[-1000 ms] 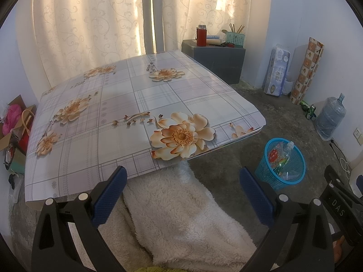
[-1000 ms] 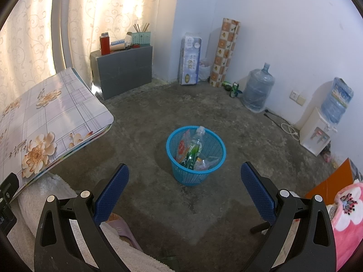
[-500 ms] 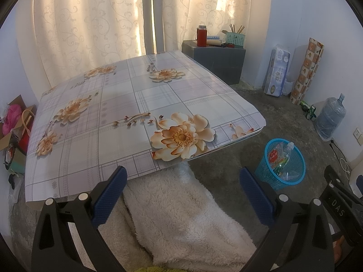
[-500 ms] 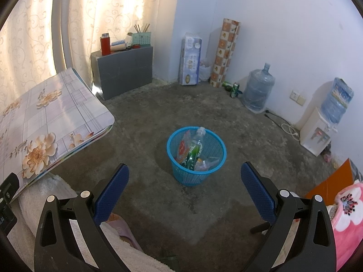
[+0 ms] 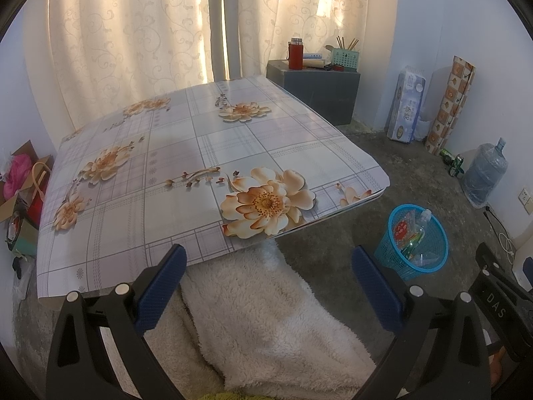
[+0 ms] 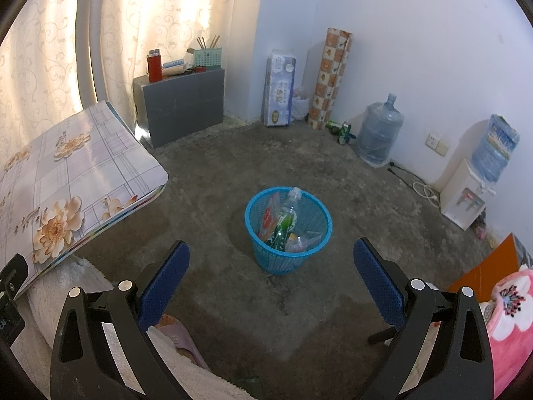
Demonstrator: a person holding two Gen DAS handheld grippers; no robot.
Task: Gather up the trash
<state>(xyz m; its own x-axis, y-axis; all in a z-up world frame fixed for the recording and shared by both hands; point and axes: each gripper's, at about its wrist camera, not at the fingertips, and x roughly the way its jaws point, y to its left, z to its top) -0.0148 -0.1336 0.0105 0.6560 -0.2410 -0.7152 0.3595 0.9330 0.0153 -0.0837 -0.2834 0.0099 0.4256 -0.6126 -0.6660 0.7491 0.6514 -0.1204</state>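
A blue mesh trash basket (image 6: 288, 230) stands on the concrete floor, holding a plastic bottle (image 6: 287, 216) and wrappers (image 6: 268, 218). It also shows in the left wrist view (image 5: 412, 242), right of the table. My right gripper (image 6: 271, 276) is open and empty, held above the floor just short of the basket. My left gripper (image 5: 266, 283) is open and empty, over a white fleece blanket (image 5: 263, 320) at the front edge of the floral-cloth table (image 5: 200, 153). No trash shows on the table top.
A grey cabinet (image 6: 183, 106) with a red flask stands by the curtains. A tissue pack (image 6: 279, 88), a patterned roll (image 6: 329, 76), green cans (image 6: 343, 131), a water jug (image 6: 378, 133) and a water dispenser (image 6: 473, 186) line the wall. Bags (image 5: 20, 186) sit left of the table.
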